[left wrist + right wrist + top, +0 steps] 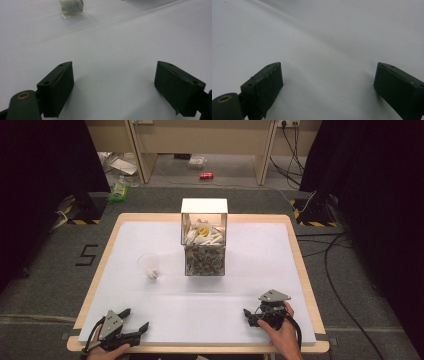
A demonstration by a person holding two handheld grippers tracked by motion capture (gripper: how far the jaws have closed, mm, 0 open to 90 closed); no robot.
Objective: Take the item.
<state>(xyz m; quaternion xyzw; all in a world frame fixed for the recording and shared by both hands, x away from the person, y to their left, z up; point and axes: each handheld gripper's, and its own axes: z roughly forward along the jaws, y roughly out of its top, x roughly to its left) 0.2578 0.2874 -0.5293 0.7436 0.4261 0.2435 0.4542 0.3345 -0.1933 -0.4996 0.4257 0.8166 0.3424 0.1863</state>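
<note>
Resting both grippers on the near part of the desk [165, 225], we hold them wide apart from each other. Our left gripper [136, 319] sits at the near left corner, its jaws spread wide with nothing between them; in the left gripper view [113, 85] only bare white surface lies in the gap. Our right gripper [249, 316] sits toward the near right, its grey three-cornered plate on top, and the right gripper view [327, 87] shows its jaws equally spread over bare surface, gripping nothing.

Ahead of our left gripper, well apart from it, stands a small clear plastic cup [149, 265] with something white and crumpled inside; the left gripper view catches it [72, 8] at the top edge. Just to the right of the cup, near the middle of the desk, stands a clear box [204, 260] with a white upright lid. Its upper part holds white pieces and one yellow bit, and its lower part holds a mottled mass that we cannot make out. Cup and box stand near each other but apart.
</note>
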